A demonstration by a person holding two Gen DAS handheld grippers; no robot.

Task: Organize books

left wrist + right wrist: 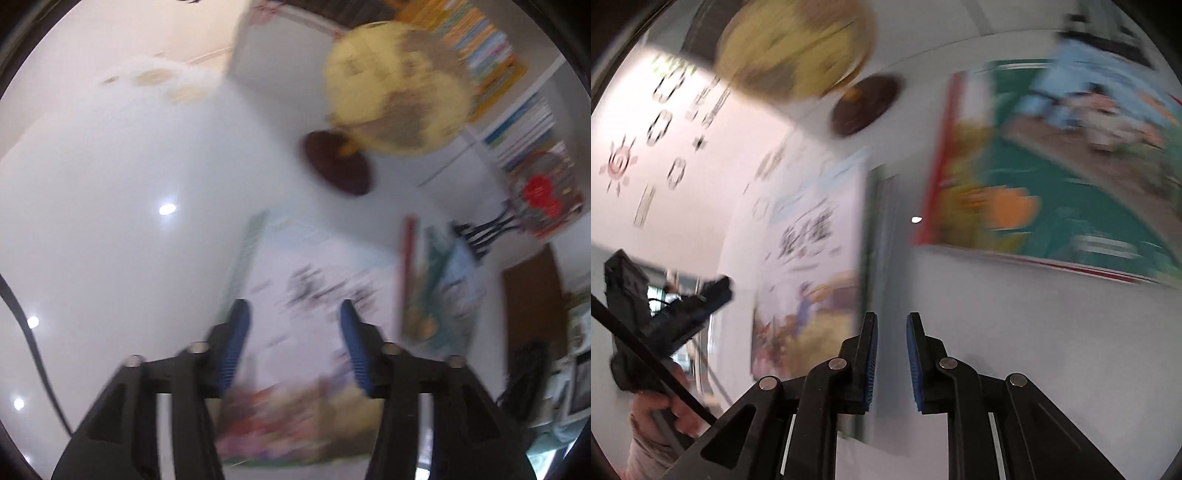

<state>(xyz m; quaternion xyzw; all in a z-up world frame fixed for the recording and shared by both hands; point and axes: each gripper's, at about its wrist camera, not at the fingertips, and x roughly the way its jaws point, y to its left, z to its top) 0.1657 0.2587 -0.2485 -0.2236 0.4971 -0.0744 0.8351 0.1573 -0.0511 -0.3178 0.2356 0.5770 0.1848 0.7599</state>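
both grippers over the loose books, nothing held yet

the left gripper (291,310) has its jaws standing apart with nothing pressed between the blue pads (236,339); the white picture book (314,288) lies flat just beyond and beneath them; the right gripper (892,321) shows a narrow gap between its jaws, empty, hanging over bare white table (997,332) beside that same book's dark edge; in the right wrist view the book (812,240) sits to the left, and the green-covered book (1071,184) lies apart on the right, red spine toward the gap; a globe (399,88) on a dark round base (336,162) stands behind both books; a shelf of books (491,62) fills the far corner; both views are smeared, so fine contact is hard to judge.

likely step: taking up 1 of the 2 loose books; to do it well, bring 1 pad under a free edge, the other on the cover, close squarely, lift level, and stay clear of the globe.
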